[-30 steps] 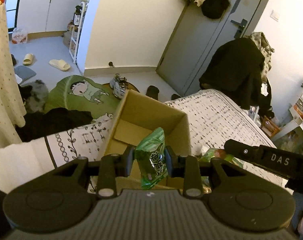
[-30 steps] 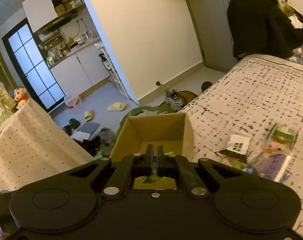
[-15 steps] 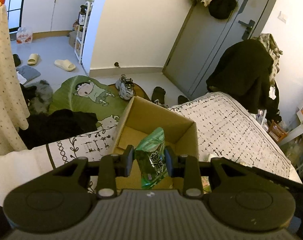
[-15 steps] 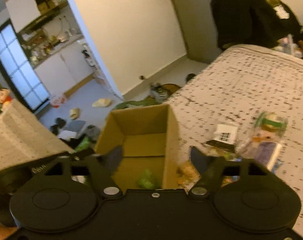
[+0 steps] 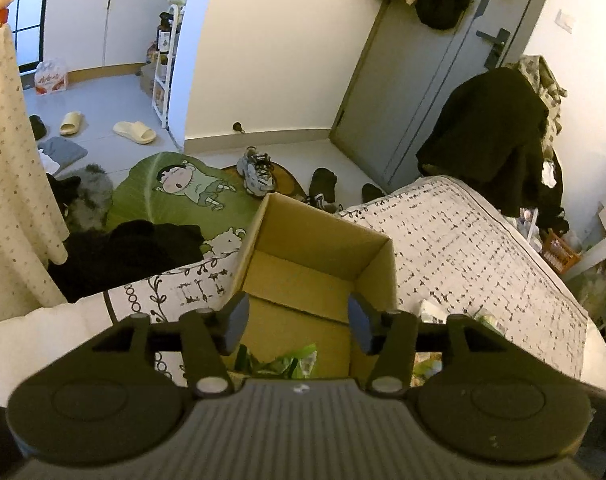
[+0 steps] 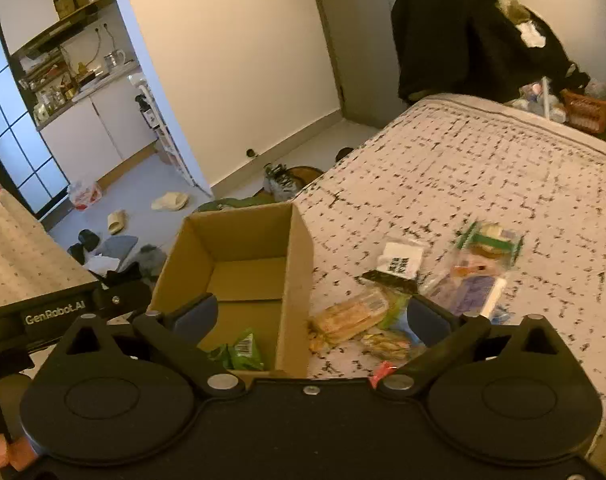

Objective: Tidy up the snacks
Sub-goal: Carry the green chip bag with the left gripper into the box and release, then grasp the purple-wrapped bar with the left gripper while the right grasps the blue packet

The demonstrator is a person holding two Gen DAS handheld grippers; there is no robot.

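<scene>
Left wrist view first: the left gripper (image 5: 297, 326) hangs over the open cardboard box (image 5: 377, 264), which sits at the edge of the patterned bedspread (image 5: 475, 248). Its jaws have just been opening and now stand apart with nothing between them. Down on the box floor, right at the near end, lies a green snack packet (image 5: 293, 362), partly hidden by the gripper body. Beyond the box, on the floor, there is a green cartoon rug (image 5: 175, 192), a pair of sneakers (image 5: 257, 172) and pale slippers (image 5: 133, 132). A dark coat (image 5: 491, 136) hangs by the grey door (image 5: 407, 92).

Over to the right wrist view: the right gripper (image 6: 311, 314) is spread wide, its jaws have just been opening too, and they are empty. One finger sits over the box (image 6: 299, 256), the other over the loose pile of snacks on the bedspread (image 6: 483, 168). Inside the box, near corner, rest green packets (image 6: 245, 348), one showing a barcode. Just beside the box's right wall lies an orange-brown packet (image 6: 349, 316); further right, a clear wrapper with a white label (image 6: 401, 260) and a green-edged clear pack (image 6: 489, 240), slightly blurred. A small red wrapper (image 6: 383, 370) peeks out by the finger's base. At the left edge, the other tool's black bar (image 6: 55, 314) reads "GenRobot.AI".
</scene>
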